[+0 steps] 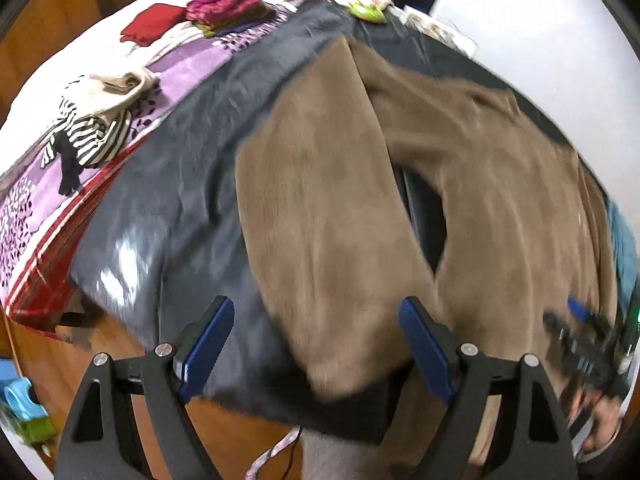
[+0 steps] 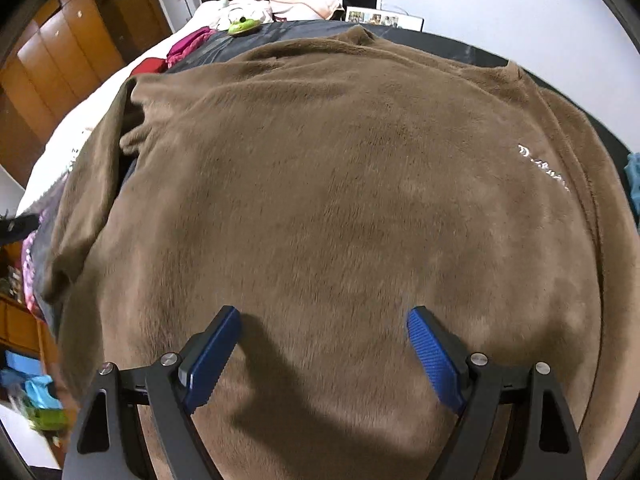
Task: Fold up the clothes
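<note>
Both my blue-padded grippers, left (image 1: pixel 316 344) and right (image 2: pixel 324 354), are hanging wide apart, gripping nothing, while 1 fuzzy brown fleece top (image 2: pixel 340 200) is lying spread flat on the dark grey blanket (image 1: pixel 180 208).

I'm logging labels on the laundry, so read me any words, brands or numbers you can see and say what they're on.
White embroidered script on the brown fleece sweatshirt: starts with something like "D", the rest too blurred to read.
Framed pictures beyond the bed: too small to read.
No other text is legible.
</note>
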`<state>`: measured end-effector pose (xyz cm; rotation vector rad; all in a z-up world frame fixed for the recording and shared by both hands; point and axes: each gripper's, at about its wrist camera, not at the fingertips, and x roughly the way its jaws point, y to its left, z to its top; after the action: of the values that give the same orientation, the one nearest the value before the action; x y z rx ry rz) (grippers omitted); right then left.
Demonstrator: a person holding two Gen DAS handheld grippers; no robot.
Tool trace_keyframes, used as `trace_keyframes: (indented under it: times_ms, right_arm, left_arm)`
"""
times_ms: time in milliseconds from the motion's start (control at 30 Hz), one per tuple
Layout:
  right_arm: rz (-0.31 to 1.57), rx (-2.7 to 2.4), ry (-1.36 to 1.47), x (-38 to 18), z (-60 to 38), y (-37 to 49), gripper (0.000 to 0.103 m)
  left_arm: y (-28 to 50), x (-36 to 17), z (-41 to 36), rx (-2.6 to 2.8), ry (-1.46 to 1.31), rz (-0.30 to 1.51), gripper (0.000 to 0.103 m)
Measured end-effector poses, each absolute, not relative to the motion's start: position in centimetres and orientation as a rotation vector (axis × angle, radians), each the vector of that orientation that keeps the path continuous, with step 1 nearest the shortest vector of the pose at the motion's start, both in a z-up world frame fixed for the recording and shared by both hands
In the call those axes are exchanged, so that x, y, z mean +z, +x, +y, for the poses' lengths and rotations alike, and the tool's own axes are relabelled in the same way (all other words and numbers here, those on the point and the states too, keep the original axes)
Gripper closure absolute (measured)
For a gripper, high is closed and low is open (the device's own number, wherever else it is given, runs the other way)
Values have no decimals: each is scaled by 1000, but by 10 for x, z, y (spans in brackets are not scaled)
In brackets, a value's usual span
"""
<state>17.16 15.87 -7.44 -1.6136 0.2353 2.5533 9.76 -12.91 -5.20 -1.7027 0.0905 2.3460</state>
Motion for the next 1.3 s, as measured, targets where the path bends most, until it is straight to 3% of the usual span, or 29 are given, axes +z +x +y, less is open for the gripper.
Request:
trace_keyframes:
  times_ms: [333,533,733,800,967,1300]
  right_arm:
    - [174,2498,-1615,-78,151,177,15]
    - [165,2461,-1600,-80,147,175,13]
    - [173,2427,-1608,-81,142,167,12]
    - [178,2414,-1610,-81,141,165,11]
    - [189,2384,-1608,-82,136,161,10]
    - [190,2358,-1579,-82,131,157,7]
  left_arm:
    - [137,-74,-134,2293,-1564,364,15]
    - [120,-87,-150,2348,-1586,240,15]
    - [114,-94,-143,2387,-1505,364,16]
    - [119,-96,-141,2369,-1468,400,19]
    - [123,-96,-135,2308,-1411,414,36]
    - [123,-94,-135,2203,-1408,345,43]
